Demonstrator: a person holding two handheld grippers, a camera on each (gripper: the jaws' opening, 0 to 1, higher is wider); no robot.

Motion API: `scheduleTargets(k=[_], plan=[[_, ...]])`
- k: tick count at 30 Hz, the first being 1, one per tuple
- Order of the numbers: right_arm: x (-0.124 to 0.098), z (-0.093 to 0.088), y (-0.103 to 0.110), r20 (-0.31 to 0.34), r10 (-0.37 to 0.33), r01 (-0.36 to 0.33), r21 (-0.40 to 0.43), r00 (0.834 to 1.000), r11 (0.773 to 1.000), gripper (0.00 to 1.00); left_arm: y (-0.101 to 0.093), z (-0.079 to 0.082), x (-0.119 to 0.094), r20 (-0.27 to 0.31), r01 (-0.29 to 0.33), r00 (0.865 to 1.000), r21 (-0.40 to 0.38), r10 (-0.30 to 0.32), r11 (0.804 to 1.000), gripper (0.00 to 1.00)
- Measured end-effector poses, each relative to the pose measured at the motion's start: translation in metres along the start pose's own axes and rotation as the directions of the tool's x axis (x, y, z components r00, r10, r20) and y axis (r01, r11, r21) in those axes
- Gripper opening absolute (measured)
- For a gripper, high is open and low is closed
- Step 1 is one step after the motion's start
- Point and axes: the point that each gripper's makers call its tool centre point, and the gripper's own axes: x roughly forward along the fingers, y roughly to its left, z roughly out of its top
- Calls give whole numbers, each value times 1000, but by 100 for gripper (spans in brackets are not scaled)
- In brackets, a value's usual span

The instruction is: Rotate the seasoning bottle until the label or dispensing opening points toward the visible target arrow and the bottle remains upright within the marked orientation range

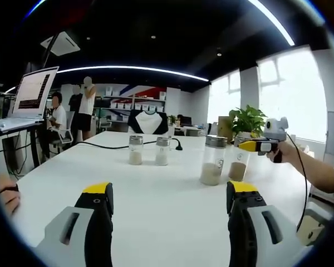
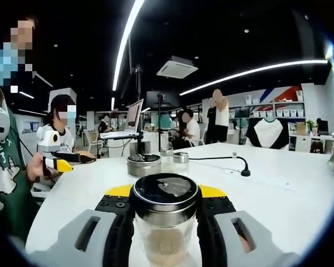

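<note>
Left gripper view: left gripper low over the white table, jaws spread wide, nothing between them. Four glass bottles stand upright ahead. Two small ones side by side mid-table; two larger to the right. The right gripper, held by a hand, reaches in from the right at the far-right bottle, the seasoning bottle, partly hidden behind its neighbour bottle. Contact hard to make out here. No arrow or mark can be made out on the table. Black cable runs across the tabletop; laptop on a stand at left.

Right gripper view: jaws pinch the seasoning bottle at its glass body, long axis vertical, metal cap facing the camera, pale granules inside. Label direction not readable; bottle's base cut off. Left gripper at left edge. Open office, ceiling light strips, seated people behind.
</note>
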Motion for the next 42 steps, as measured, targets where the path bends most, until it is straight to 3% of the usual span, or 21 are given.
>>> scheduleTargets(k=[22,37,42], plan=[[4,1,5,31,-139,139,6,990,990,41,2,0,0,-2,0,1000,0,0,1000,88],[4,1,2,42,-252,252,10,967,968,41,2,0,1,0,1,1000,-2,-1,1000,88],[3,1,-1,53,-302,302,12,952,953,41,3,0,0,2,-5,1000,0,5,1000,88]])
